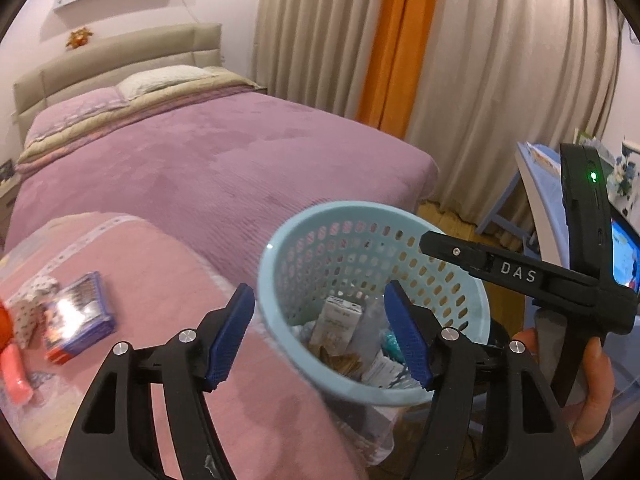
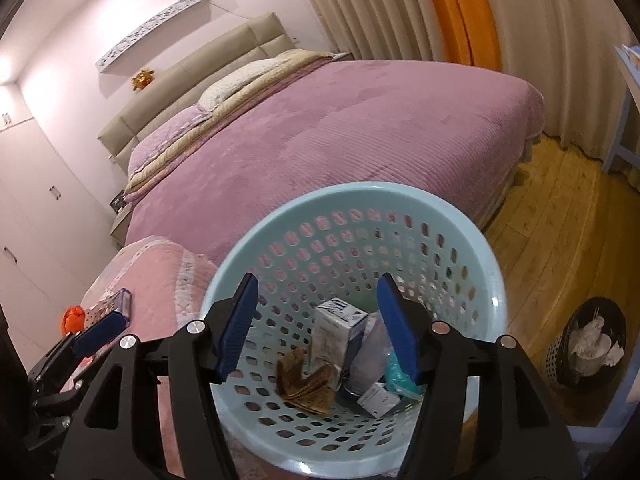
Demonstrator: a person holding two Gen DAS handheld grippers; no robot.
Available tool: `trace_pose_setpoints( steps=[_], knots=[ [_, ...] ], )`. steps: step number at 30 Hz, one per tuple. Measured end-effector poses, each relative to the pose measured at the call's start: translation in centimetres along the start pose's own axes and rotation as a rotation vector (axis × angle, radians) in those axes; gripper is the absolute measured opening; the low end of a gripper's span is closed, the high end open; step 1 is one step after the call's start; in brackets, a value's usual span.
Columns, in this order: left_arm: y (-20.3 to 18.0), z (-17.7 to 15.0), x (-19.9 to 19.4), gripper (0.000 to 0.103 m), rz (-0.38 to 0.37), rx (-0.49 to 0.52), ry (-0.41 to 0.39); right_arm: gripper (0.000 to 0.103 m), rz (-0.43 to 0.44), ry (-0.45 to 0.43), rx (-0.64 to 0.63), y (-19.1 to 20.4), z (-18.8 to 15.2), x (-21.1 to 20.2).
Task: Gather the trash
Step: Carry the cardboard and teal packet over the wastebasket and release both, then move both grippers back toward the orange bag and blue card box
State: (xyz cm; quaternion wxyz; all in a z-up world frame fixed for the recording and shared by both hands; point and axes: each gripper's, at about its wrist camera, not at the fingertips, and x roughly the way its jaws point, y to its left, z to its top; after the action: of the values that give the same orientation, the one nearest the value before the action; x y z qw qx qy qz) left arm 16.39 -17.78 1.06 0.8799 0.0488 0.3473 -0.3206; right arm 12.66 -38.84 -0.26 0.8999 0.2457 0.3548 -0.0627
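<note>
With both the left gripper and right gripper spread and empty over the blue basket at lower centre, release cleanly, then lift straight clear.

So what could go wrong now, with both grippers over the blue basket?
1. The basket looks tilted at the pink cushion's edge; a bump from the left gripper or right gripper might tip it.
2. The case and orange item remain uncollected.
</note>
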Motion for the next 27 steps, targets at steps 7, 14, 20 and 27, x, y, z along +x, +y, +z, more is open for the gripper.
trace_pose_setpoints(
  steps=[7,14,20,27],
  knots=[
    [3.7,-0.2,-5.3,0.072,0.057,-0.066,-0.097,0.058,0.057,-0.032,-0.108,5.2,-0.7,-1.2],
    [9.7,-0.7,-11.7,0.081,0.202,-0.162,-0.203,0.06,0.136,-0.044,-0.236,11.6,-2.0,-1.3],
    [16.8,-1.8,-16.0,0.085,0.358,-0.261,-0.242,0.061,0.196,-0.033,-0.355,17.6,-3.2,-0.6],
    [25.5,-3.2,-16.3,0.088,0.399,-0.395,-0.167,0.061,0.255,0.022,-0.44,24.2,-4.7,1.4]
  ],
)
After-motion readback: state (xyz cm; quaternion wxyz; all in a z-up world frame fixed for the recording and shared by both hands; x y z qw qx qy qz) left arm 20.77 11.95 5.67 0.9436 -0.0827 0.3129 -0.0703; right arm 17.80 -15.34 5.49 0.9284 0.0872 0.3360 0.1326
